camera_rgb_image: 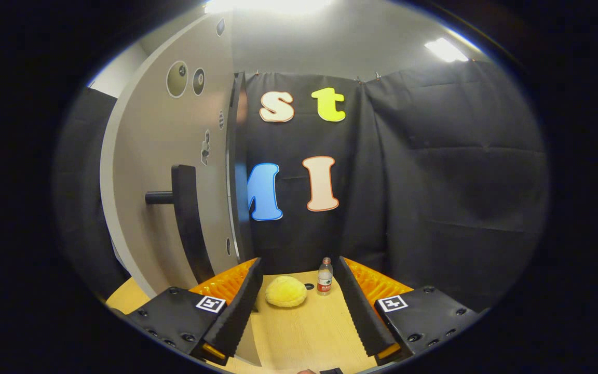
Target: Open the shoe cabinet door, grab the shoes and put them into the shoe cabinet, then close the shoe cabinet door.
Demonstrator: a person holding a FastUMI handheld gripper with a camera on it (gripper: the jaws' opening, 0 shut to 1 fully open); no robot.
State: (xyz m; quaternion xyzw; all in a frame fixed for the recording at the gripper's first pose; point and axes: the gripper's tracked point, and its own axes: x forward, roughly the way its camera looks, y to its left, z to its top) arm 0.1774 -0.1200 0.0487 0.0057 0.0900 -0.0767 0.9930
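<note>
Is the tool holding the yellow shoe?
No: the tool is open, and the yellow shoe lies on the table between its fingers, touching neither.

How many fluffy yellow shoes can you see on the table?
1. The yellow shoe lies ahead of the open gripper, beside the bottle. Another may be hidden.

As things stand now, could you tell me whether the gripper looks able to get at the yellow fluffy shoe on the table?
Probably yes. The gripper is open and the yellow shoe lies on the table just ahead, between the fingers' line, with nothing in front of it. The bottle stands beside it, apart, and the cabinet door stays off to the side.
</note>
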